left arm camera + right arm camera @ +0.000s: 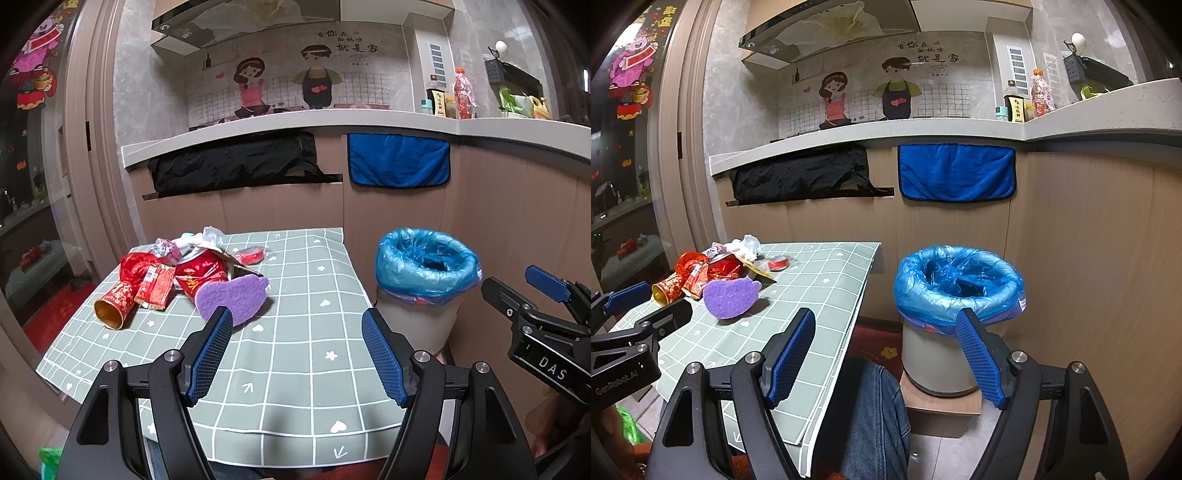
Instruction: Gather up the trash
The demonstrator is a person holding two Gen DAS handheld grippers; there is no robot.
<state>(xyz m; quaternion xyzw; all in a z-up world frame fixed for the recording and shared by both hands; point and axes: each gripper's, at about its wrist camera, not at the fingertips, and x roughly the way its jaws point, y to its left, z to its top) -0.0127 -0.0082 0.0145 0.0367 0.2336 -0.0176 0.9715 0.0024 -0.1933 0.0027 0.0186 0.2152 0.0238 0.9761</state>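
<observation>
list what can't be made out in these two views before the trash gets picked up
- Bin contents: both views, the blue liner folds over the dark inside; only a dark shape shows.
- Pile of red wrappers: both views, pieces overlap and the purple sponge covers the front; the count is unclear.
- Small red item behind the pile: too small to identify.
- Table's near edge: left view, hidden by the open left gripper.
</observation>
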